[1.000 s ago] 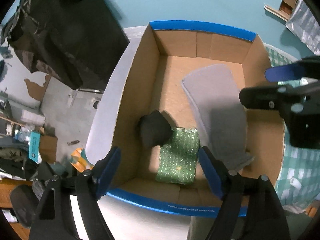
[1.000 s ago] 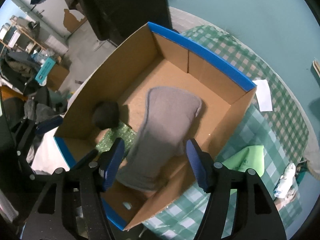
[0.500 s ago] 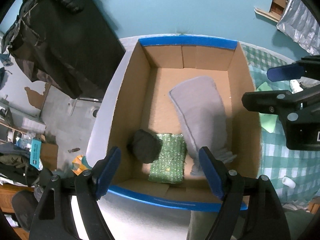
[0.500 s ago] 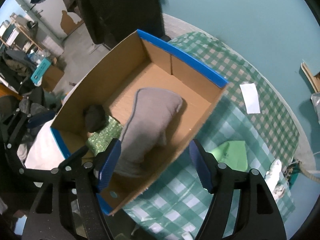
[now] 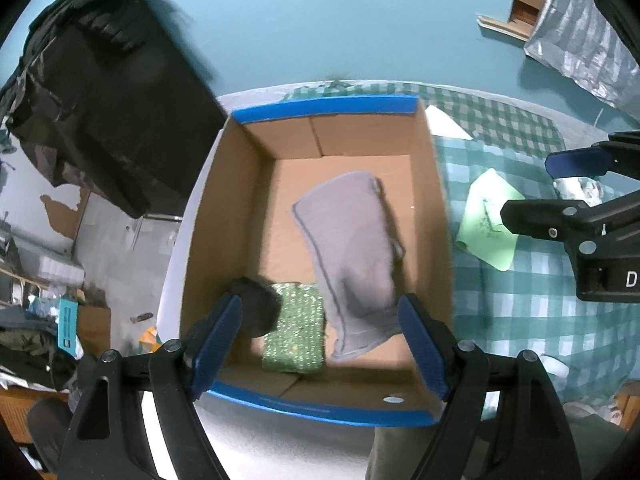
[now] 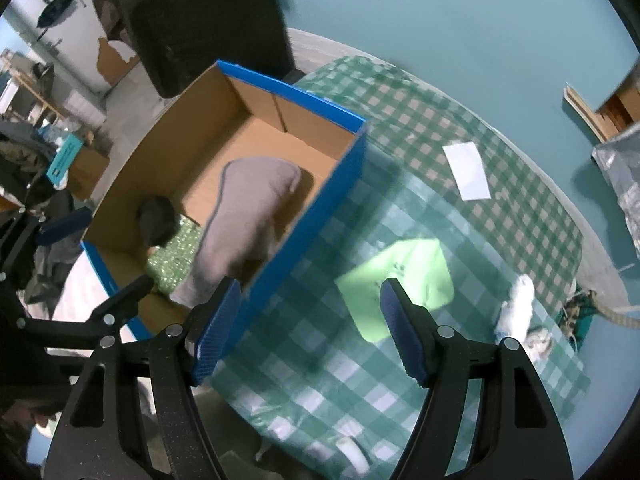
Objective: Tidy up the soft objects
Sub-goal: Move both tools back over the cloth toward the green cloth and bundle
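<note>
Your table [image 6: 404, 128] wears a green-and-white checked cloth, soft and slightly rumpled, and on its left part stands the cardboard box [image 5: 436, 208] — plain corrugated brown inside, with glossy blue tape along the rims. Inside it lies the grey cloth [image 5: 348, 248], a long, rounded piece of matte fabric with a stitched edge, draped from the middle of the box floor down toward the near right corner. Beside it on the left, touching or nearly so, sits the green sponge [image 5: 294, 332], a flat rectangle with a glittery, nubbly weave. The dark pouf [image 5: 256, 308], a small, rounded, fuzzy black lump, presses against the sponge's left edge by the box wall.

Outside the box, to its right, the lime-green cloth [image 6: 404, 280] lies flat on the checks, smooth and roughly square with rounded corners. Farther right are a crumpled white rag [image 6: 520, 304] near the table edge and a white paper slip [image 6: 468, 170].

Your left claw [image 5: 320, 340] hangs above the near end of the box, its ribbed blue pads spread wide and holding nothing. Your right claw [image 6: 310, 328] is likewise spread and empty — it straddles the box's right wall and the lime-green cloth.
</note>
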Demonstrator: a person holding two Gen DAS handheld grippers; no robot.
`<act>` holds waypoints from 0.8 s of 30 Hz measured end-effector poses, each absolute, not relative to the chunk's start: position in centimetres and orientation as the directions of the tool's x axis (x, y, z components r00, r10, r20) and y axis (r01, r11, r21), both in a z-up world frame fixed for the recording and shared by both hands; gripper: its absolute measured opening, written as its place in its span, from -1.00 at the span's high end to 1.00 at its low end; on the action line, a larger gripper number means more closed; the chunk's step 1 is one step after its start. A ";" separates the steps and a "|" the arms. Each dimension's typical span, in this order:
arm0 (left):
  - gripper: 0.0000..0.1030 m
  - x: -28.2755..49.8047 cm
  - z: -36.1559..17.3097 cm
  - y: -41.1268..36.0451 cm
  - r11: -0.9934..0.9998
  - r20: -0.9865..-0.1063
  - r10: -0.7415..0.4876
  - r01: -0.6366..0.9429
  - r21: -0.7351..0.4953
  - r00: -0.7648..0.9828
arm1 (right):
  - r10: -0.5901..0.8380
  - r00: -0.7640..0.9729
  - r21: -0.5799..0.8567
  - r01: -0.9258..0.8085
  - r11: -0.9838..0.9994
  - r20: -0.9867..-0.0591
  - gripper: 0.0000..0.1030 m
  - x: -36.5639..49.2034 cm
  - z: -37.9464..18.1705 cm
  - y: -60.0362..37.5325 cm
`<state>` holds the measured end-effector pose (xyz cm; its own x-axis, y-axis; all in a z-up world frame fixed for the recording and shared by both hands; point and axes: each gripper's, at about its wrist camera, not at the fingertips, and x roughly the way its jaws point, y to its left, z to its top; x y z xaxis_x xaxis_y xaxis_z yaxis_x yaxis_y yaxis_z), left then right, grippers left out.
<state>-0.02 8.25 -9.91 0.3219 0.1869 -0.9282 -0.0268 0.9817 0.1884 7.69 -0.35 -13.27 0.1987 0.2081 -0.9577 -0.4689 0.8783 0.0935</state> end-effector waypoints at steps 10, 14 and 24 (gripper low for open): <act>-0.59 0.7 -9.2 4.8 0.984 -0.929 0.156 0.031 0.177 0.335 | 0.178 0.208 0.089 -0.376 0.922 -0.962 -0.43 7.1 -13.4 -6.0; -0.59 1.1 -9.0 3.6 0.982 -0.926 0.153 0.054 0.183 0.344 | 0.164 0.209 0.088 -0.328 0.940 -0.964 -0.43 7.0 -13.7 -8.6; -0.59 2.3 -8.9 0.2 0.975 -0.924 0.136 0.119 0.189 0.359 | 0.128 0.215 0.078 -0.228 0.971 -0.968 -0.43 7.1 -13.9 -14.3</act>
